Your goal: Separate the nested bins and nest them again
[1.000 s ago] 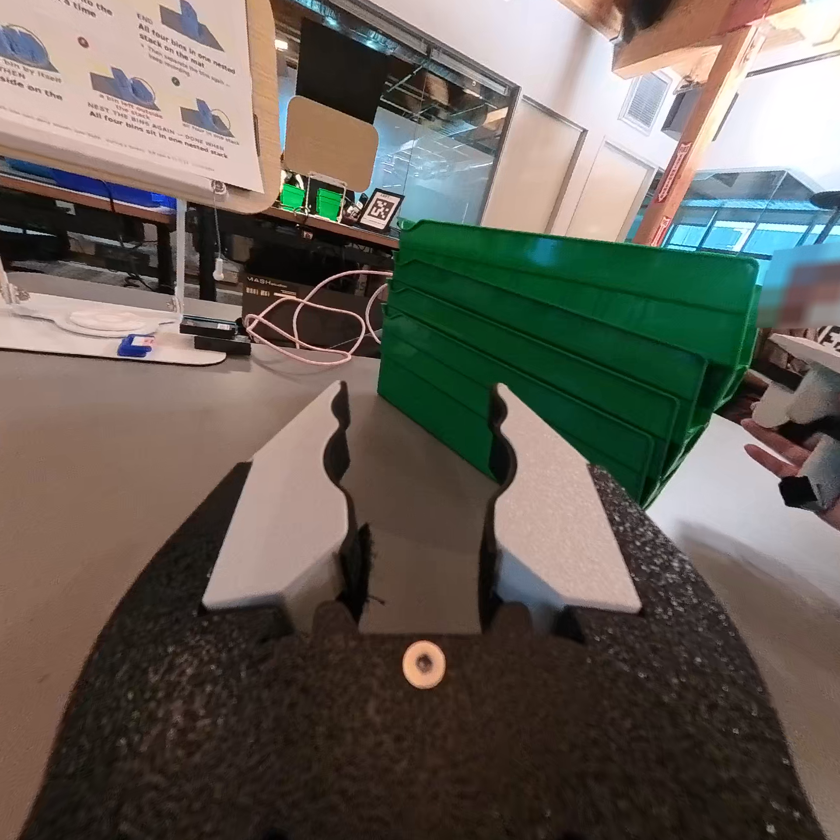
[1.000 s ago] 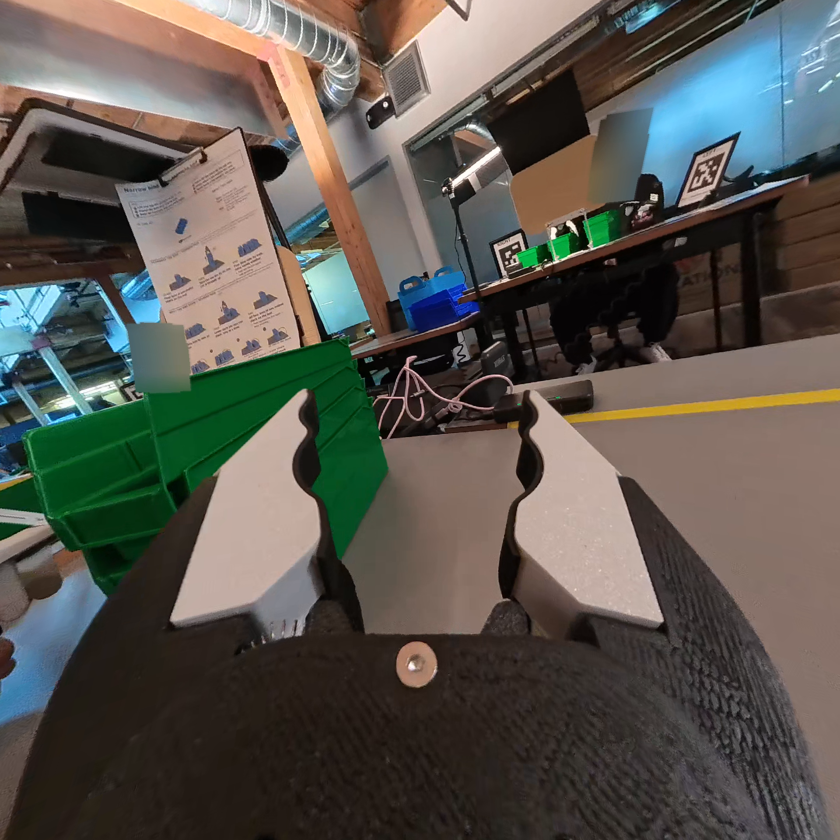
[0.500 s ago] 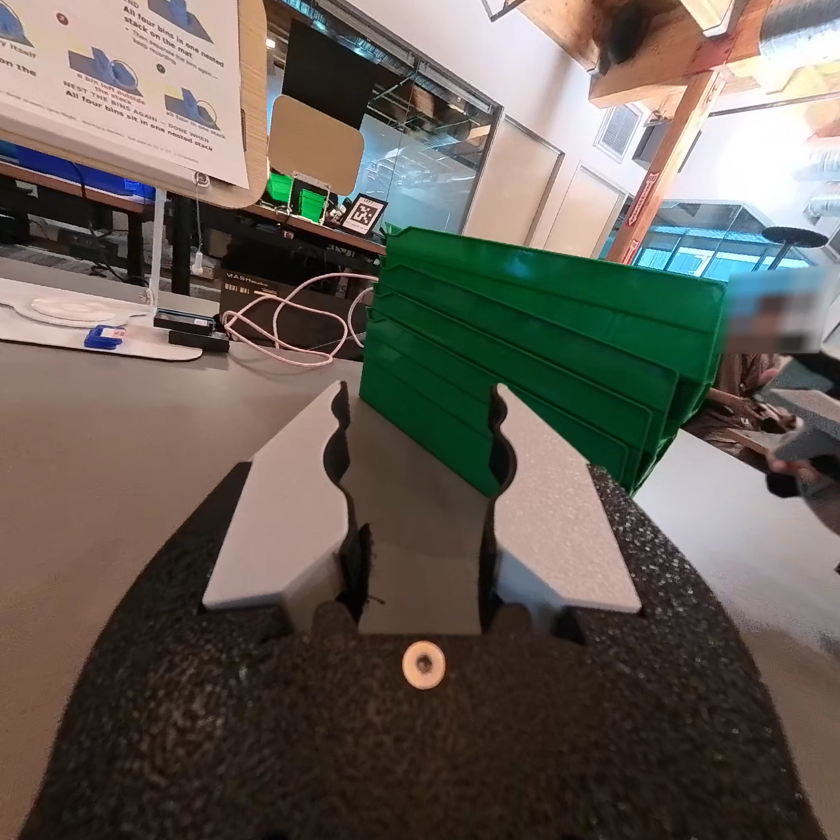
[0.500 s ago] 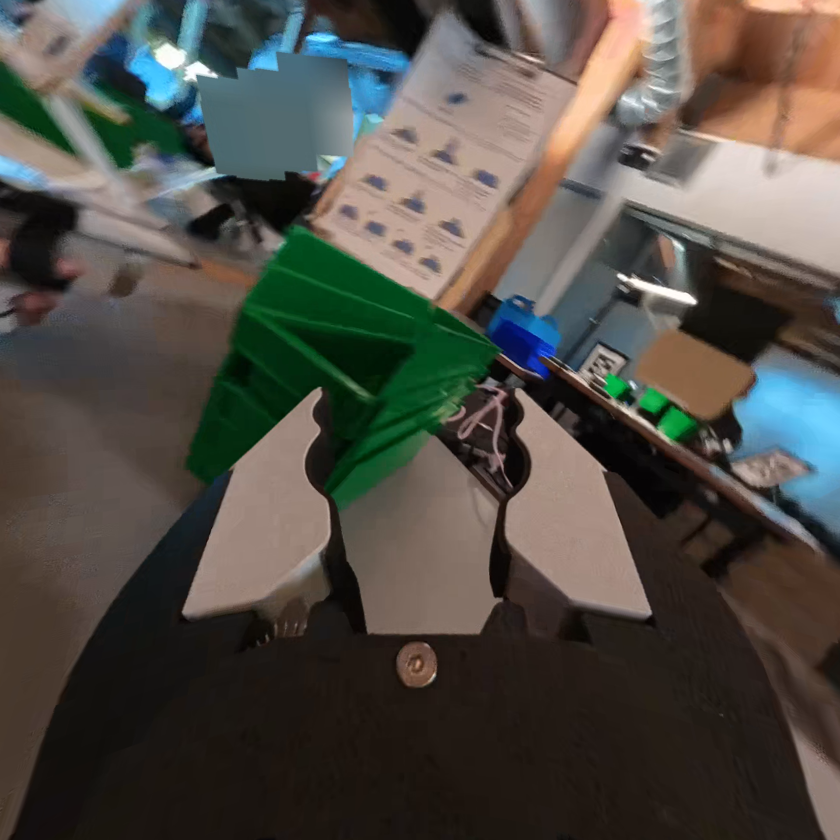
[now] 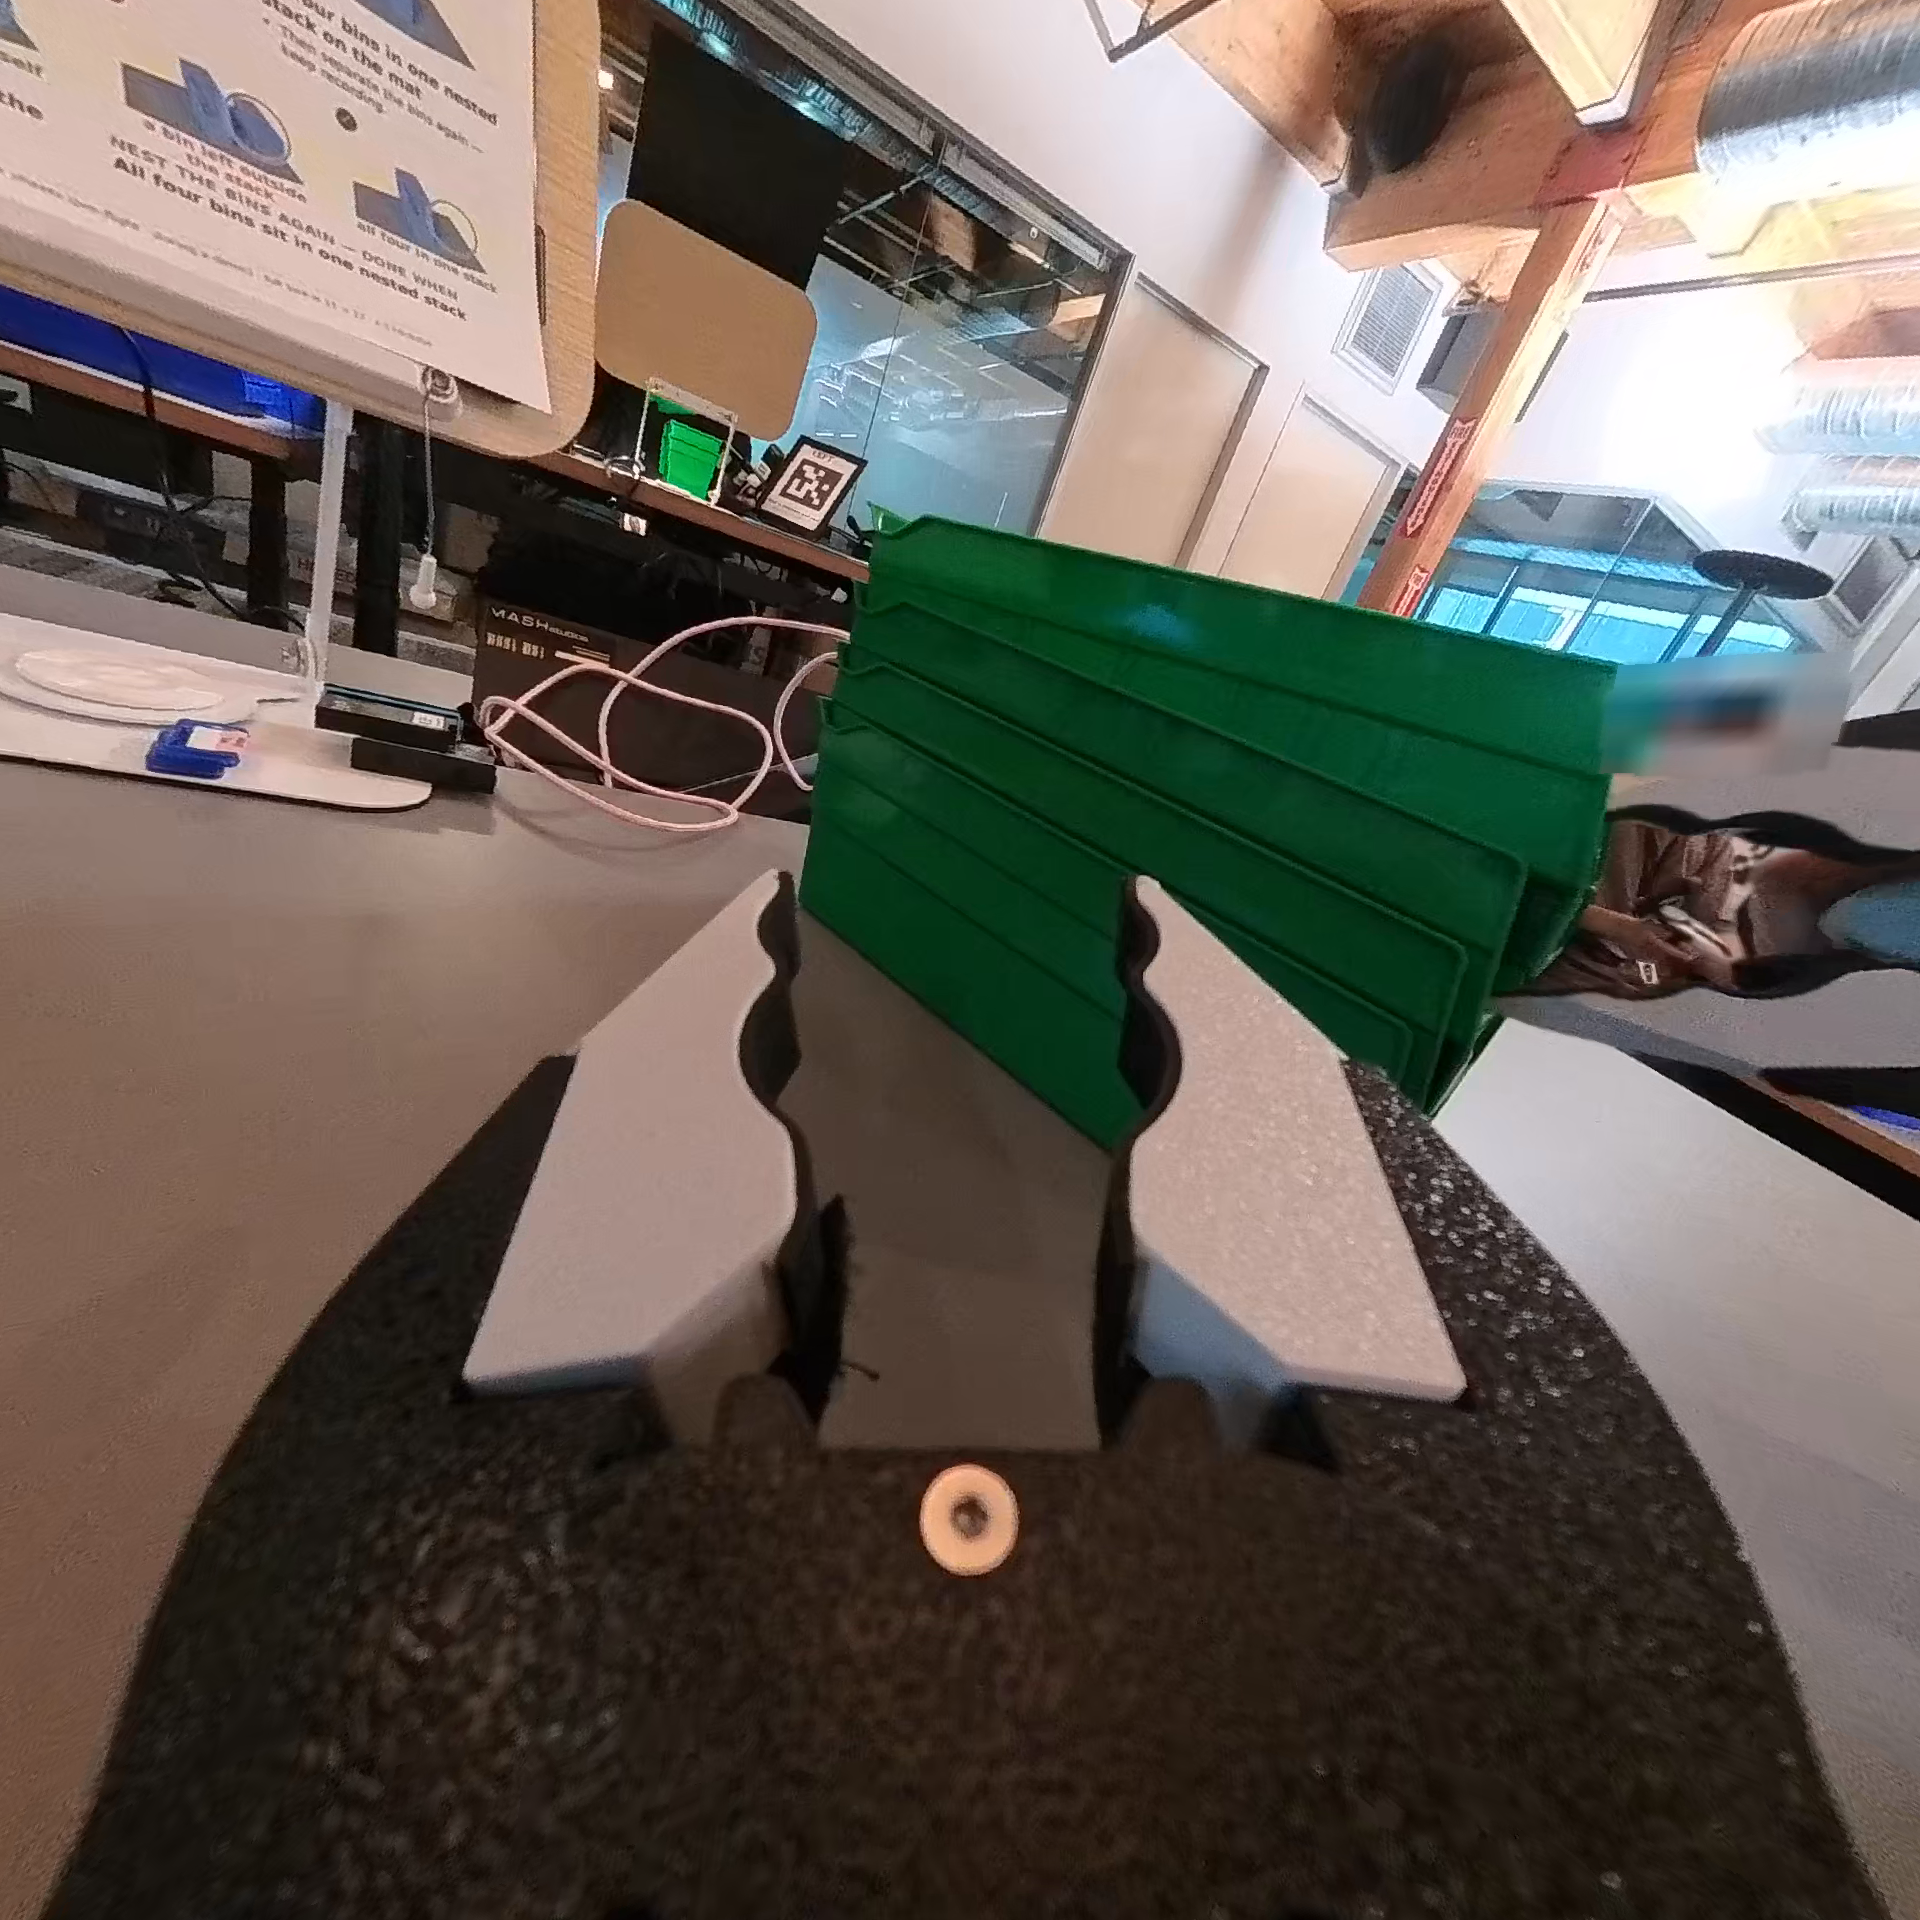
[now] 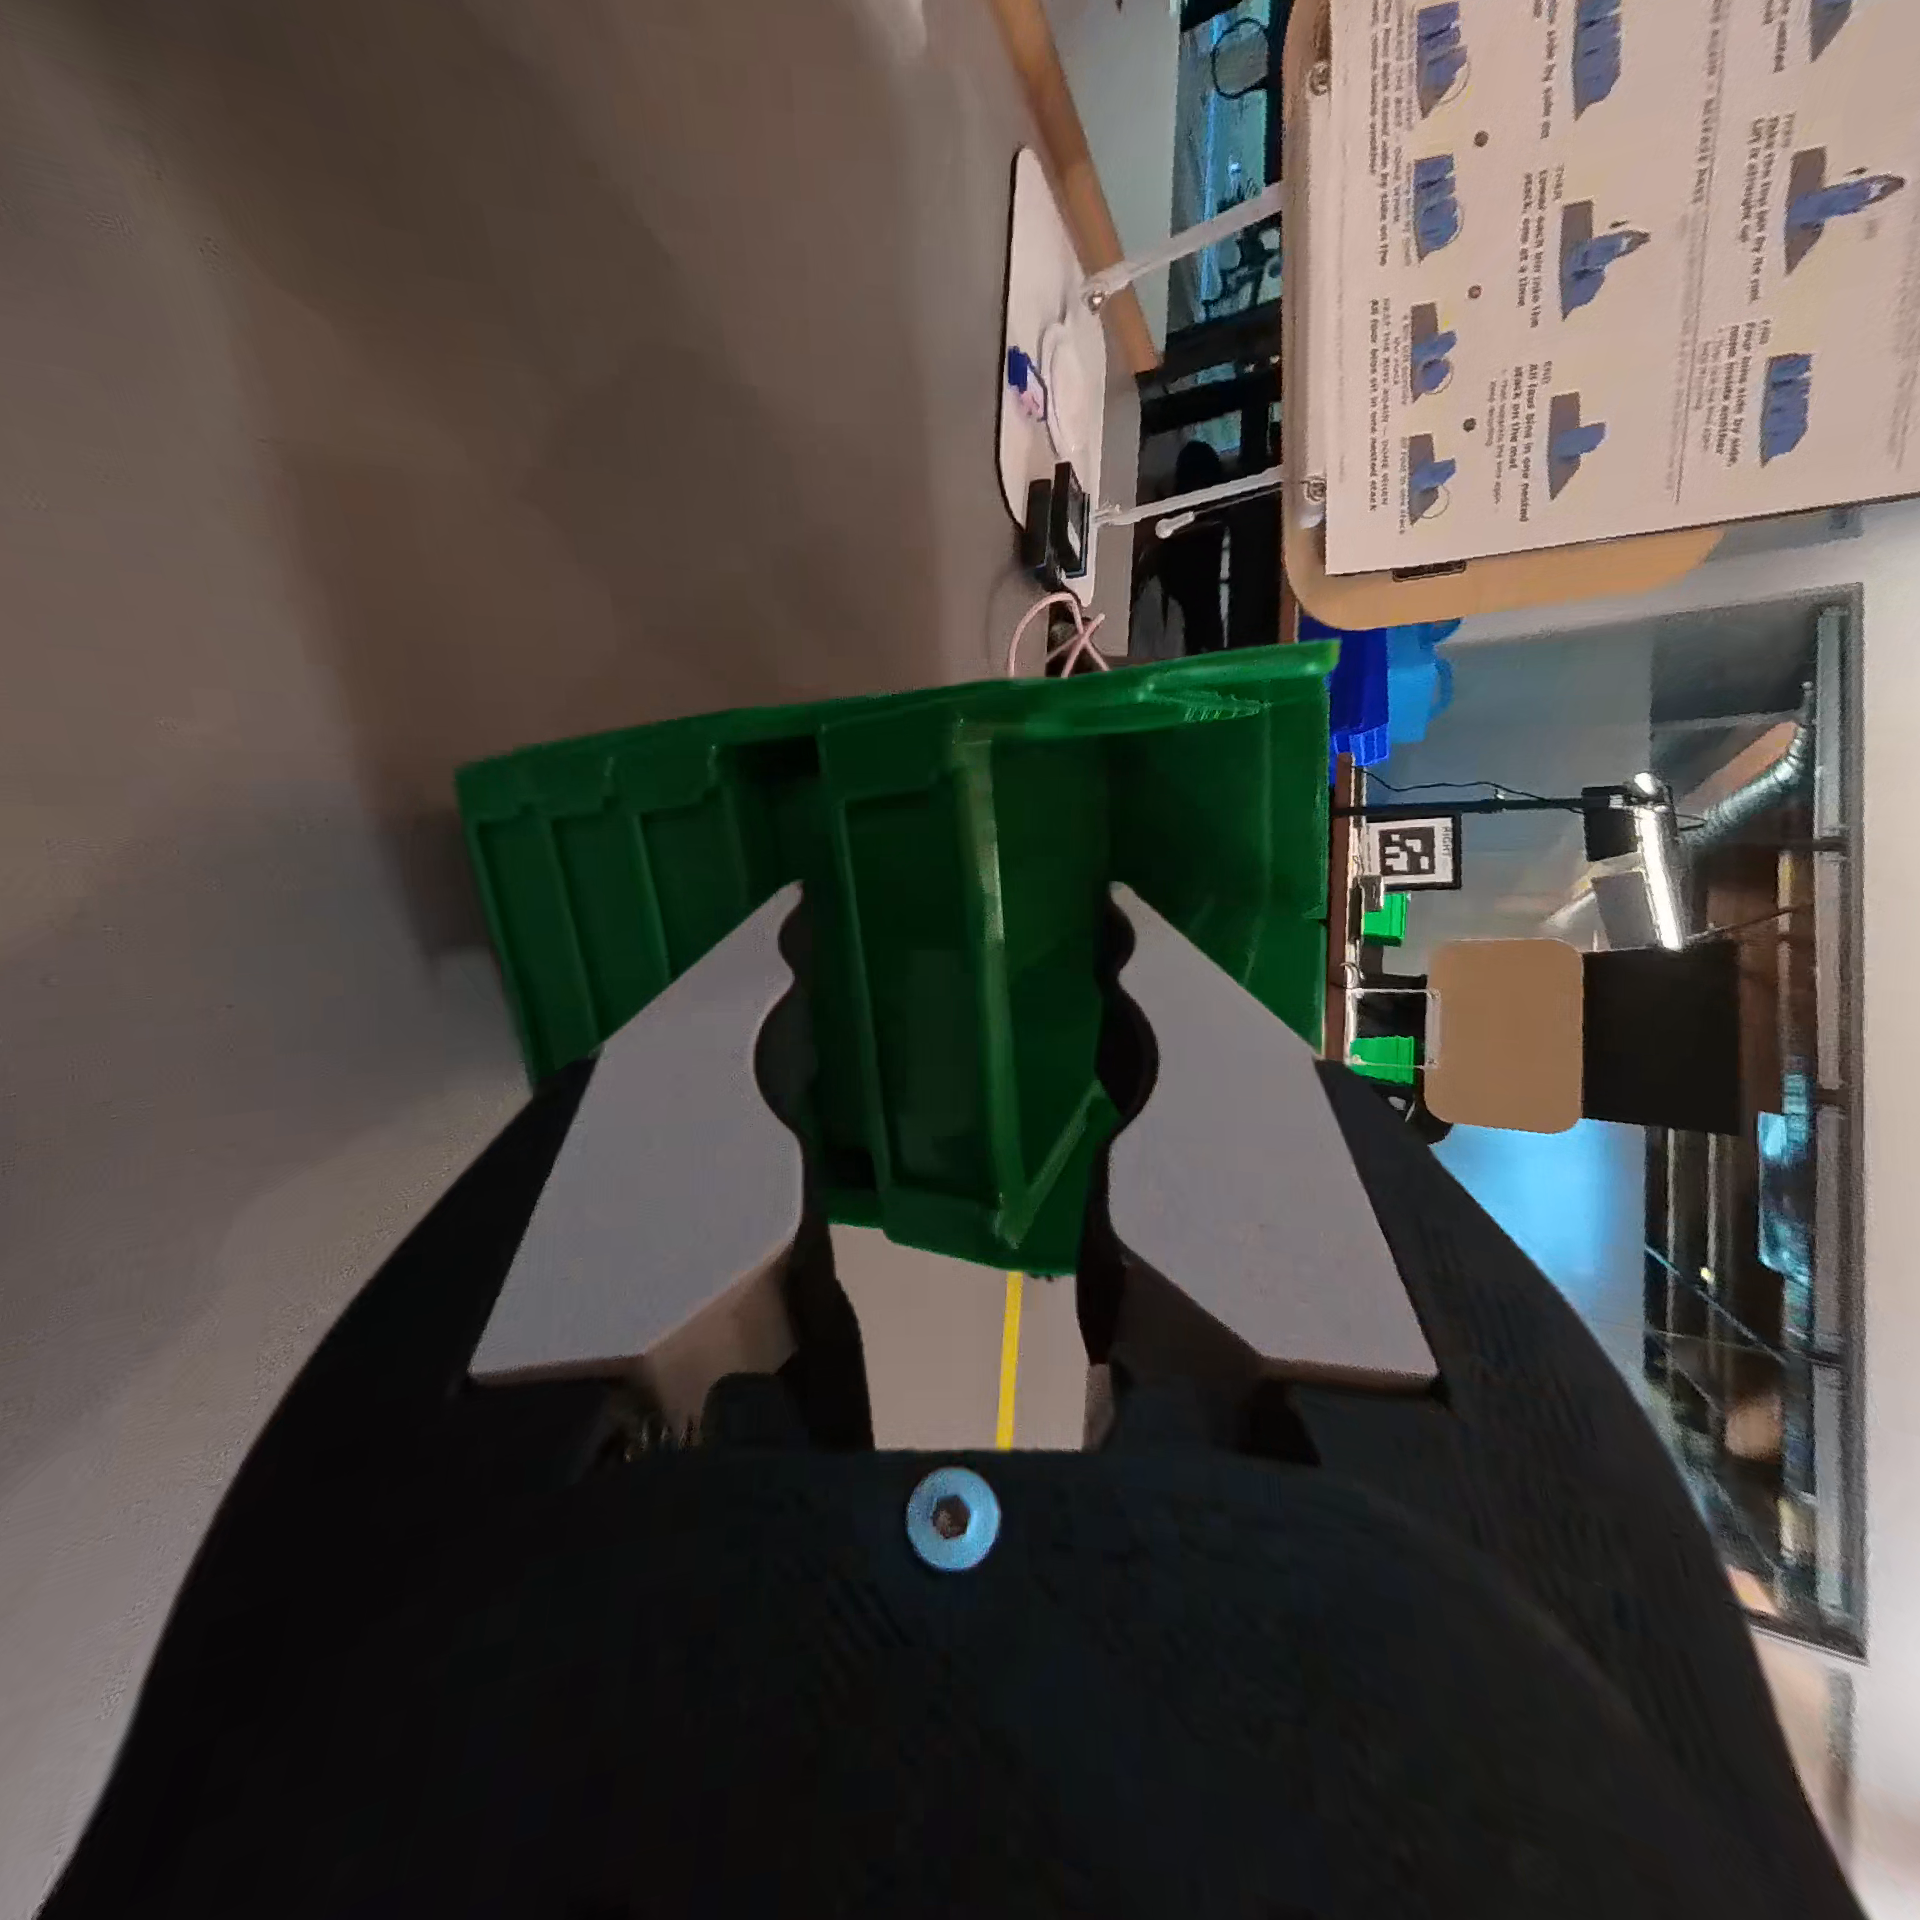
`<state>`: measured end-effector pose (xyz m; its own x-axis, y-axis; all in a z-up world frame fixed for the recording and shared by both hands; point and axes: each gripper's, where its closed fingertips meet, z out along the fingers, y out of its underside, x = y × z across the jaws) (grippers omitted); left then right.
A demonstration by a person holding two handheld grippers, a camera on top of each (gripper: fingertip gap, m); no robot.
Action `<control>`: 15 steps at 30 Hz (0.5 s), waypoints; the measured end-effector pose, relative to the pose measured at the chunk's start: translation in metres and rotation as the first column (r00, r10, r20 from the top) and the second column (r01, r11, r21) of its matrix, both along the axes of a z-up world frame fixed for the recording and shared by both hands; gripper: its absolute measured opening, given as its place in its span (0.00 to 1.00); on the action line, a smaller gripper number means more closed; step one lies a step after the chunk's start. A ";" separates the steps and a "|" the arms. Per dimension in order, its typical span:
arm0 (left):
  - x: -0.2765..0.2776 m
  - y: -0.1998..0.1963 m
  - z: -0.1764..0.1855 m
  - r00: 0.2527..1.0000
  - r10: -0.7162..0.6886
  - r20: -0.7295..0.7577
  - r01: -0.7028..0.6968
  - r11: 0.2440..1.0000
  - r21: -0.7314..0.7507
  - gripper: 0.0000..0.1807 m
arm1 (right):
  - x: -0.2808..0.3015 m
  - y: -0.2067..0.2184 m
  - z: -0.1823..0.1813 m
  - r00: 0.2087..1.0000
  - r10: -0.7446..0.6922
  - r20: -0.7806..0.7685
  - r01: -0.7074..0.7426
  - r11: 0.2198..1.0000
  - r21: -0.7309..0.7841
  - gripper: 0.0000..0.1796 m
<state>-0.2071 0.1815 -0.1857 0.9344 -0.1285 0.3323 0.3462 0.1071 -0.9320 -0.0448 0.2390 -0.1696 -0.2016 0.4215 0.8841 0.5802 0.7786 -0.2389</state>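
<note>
Both the left gripper and the right gripper have pale grey wedge fingers with wavy black inner pads, a rough black body, and one screw at 6 o'clock.

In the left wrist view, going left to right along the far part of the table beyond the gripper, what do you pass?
White mat with a small blue item → two black boxes → looped pink cable → nested stack of green bins.
</note>
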 end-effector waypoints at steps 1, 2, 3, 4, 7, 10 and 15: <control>0.000 0.000 0.000 1.000 0.000 0.000 0.000 1.000 0.000 0.33 | -0.002 0.001 0.000 1.000 -0.003 0.010 0.003 1.000 0.008 0.27; 0.000 0.000 0.000 1.000 0.000 0.002 0.000 1.000 0.001 0.33 | -0.003 0.001 -0.001 1.000 0.001 0.023 -0.001 1.000 0.003 0.25; 0.000 0.000 0.000 1.000 -0.001 0.003 0.001 1.000 0.002 0.33 | -0.003 0.000 -0.002 0.999 0.005 0.041 -0.004 1.000 -0.011 0.24; 0.000 0.000 0.000 1.000 -0.003 0.005 0.003 1.000 0.002 0.33 | -0.003 0.000 -0.004 0.998 0.008 0.057 -0.006 1.000 -0.028 0.23; 0.000 0.000 0.000 1.000 -0.006 0.010 0.006 1.000 0.002 0.33 | -0.004 0.000 -0.006 0.996 0.015 0.086 -0.010 0.998 -0.059 0.23; 0.000 0.000 0.000 1.000 -0.010 0.014 0.010 1.000 0.000 0.33 | -0.004 0.002 -0.004 0.991 0.007 0.134 -0.004 1.000 -0.025 0.26; -0.002 0.000 0.000 1.000 -0.008 0.026 0.008 1.000 0.002 0.33 | 0.004 -0.007 0.028 0.984 0.010 0.175 0.018 0.987 -0.162 0.32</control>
<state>-0.2087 0.1815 -0.1861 0.9243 -0.1366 0.3565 0.3714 0.1055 -0.9225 -0.0405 0.2318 -0.1415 -0.3452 0.5575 0.7550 0.6272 0.7355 -0.2563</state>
